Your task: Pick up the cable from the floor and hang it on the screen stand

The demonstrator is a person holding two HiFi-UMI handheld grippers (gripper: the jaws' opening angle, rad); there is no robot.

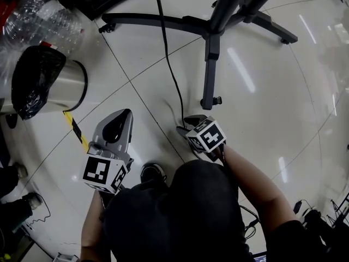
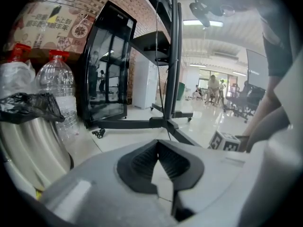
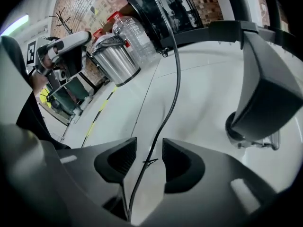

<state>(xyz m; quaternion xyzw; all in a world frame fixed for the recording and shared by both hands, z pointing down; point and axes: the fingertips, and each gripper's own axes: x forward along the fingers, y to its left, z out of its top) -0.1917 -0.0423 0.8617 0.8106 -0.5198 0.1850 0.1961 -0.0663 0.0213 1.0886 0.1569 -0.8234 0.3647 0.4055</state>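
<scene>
Nothing is lifted yet: the cable [image 1: 168,64] lies on the floor [image 1: 262,119] beside the screen stand [image 1: 210,53] base, the right tongs [image 3: 149,144] spread astride it without pinching, the left tongs [image 2: 157,145] closed and empty farther off, so gripping, raising and hanging remain.

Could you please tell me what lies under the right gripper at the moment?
The black cable runs along the floor beneath the right gripper, passing between its open jaws without being gripped. Where it continues beneath the gripper's body is covered.
</scene>
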